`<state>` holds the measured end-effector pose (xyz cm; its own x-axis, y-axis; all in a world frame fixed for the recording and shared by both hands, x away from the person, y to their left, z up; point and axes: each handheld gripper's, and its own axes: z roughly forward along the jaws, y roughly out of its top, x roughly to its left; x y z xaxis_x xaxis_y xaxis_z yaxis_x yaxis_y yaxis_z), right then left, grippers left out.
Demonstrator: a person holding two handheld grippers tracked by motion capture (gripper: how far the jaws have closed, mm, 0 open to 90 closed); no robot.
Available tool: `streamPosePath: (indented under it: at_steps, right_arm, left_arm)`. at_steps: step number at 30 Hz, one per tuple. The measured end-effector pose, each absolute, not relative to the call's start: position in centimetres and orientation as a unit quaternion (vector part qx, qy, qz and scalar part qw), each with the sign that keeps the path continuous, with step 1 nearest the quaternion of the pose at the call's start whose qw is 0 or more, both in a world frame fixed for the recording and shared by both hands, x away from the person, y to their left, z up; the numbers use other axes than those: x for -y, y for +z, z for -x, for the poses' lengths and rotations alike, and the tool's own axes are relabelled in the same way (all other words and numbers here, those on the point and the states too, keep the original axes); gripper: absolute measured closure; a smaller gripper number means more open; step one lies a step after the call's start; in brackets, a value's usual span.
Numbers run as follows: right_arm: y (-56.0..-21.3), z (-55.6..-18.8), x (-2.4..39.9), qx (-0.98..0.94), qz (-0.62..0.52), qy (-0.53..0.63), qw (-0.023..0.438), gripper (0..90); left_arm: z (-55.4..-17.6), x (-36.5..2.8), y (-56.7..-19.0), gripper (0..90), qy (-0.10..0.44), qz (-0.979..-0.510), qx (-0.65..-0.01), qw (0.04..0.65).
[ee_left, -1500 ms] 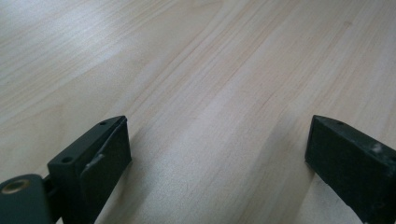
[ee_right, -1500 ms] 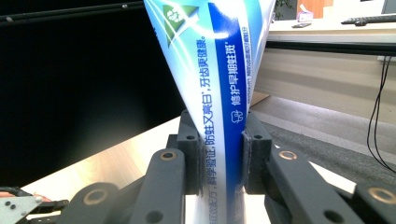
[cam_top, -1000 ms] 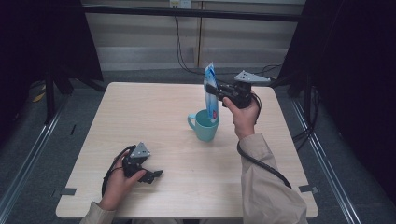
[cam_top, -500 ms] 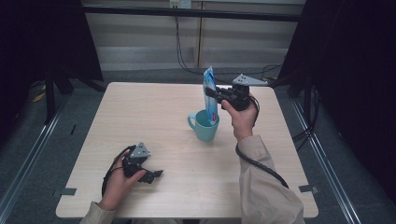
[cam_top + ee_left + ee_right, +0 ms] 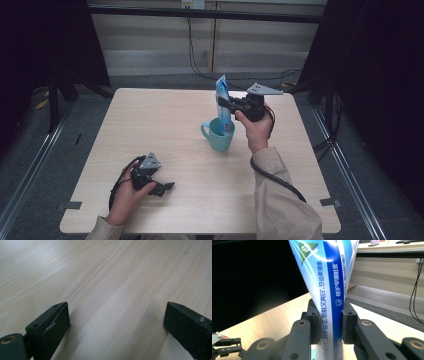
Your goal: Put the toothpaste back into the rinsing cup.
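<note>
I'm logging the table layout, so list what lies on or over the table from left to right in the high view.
Left gripper, open and resting on the wooden table → teal mug → right gripper, shut on the blue toothpaste tube, whose lower end stands in the mug.

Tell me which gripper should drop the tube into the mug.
Right. The right gripper is shut on the tube, upright with its lower end in the mug. The left gripper rests open on the table, well away.

A pale wooden table [image 5: 165, 125] stands on grey floor [image 5: 30, 170], black curtains [image 5: 45, 40] at both sides.
</note>
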<state>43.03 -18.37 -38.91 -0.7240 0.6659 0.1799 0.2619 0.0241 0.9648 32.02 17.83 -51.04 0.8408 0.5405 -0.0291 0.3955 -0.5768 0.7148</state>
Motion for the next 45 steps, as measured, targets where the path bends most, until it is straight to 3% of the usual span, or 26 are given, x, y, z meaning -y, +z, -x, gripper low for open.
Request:
streamPosePath:
  at_steps: [45]
  right_arm:
    - [-42.8,-42.6,17.9,-0.711,-0.342,0.594,0.156,73.1]
  left_arm:
    - [-32.1,-17.9,-51.0,6.5,0.097,-0.886,-0.26,0.372]
